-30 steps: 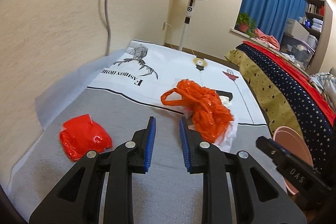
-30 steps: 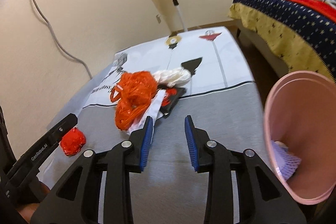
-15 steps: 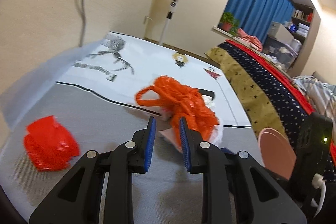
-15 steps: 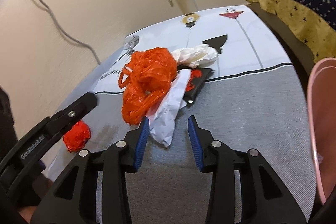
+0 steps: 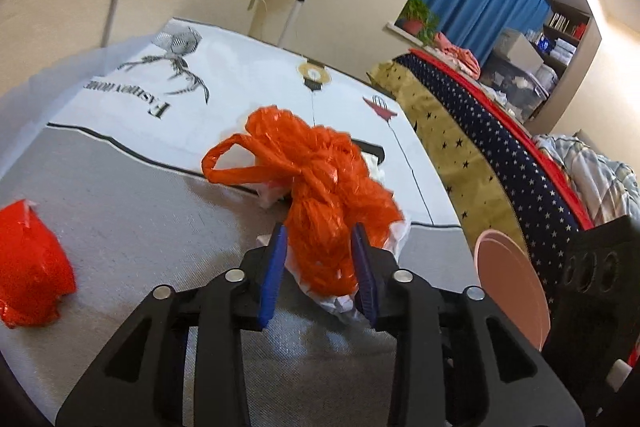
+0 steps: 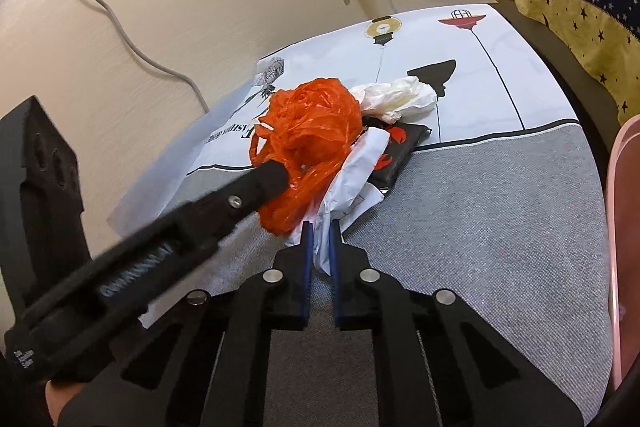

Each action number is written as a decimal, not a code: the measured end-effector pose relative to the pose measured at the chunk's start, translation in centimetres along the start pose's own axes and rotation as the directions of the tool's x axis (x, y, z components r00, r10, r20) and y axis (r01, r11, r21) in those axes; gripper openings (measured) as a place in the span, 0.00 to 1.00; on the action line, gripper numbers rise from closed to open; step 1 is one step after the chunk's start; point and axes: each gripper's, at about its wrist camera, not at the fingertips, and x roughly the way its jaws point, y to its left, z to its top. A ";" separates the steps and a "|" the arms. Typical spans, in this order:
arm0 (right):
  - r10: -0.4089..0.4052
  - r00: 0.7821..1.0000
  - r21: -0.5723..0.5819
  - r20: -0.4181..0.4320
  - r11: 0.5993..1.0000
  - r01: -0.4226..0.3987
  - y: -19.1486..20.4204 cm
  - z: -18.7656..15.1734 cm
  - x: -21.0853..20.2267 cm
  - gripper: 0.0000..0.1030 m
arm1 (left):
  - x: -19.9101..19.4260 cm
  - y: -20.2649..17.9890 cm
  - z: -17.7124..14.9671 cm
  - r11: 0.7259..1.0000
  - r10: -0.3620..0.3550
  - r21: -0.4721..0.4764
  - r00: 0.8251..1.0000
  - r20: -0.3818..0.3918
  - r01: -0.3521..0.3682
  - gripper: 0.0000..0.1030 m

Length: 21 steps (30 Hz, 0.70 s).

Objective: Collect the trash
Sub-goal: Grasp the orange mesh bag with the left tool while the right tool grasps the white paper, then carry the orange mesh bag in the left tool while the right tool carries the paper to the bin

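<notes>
Left gripper [image 5: 320,247] straddles orange bag [image 5: 320,187], jaws apart, not clamped. Right gripper [image 6: 320,247] pinches white paper [image 6: 352,171] beside it. Pink bin [image 5: 512,291] near.

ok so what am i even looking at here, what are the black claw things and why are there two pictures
Nobody's robot: a person holds a two-finger grabber in each hand, each with a fisheye camera looking along its blue-padded fingers, hence two pictures. The left gripper straddles a crumpled orange plastic bag, not visibly squeezing it. The right gripper has nearly closed on white paper under that bag. Also on the printed cloth: a red wrapper, white tissue and a black packet. The pink bin waits right.
</notes>
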 end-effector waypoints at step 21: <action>-0.115 0.986 -0.074 0.118 0.990 0.124 0.9 -0.2 -8.0 0.04 | -6.9 -2.0 0.3 0.988 0.098 0.107 0.989 0.110 -0.110 0.11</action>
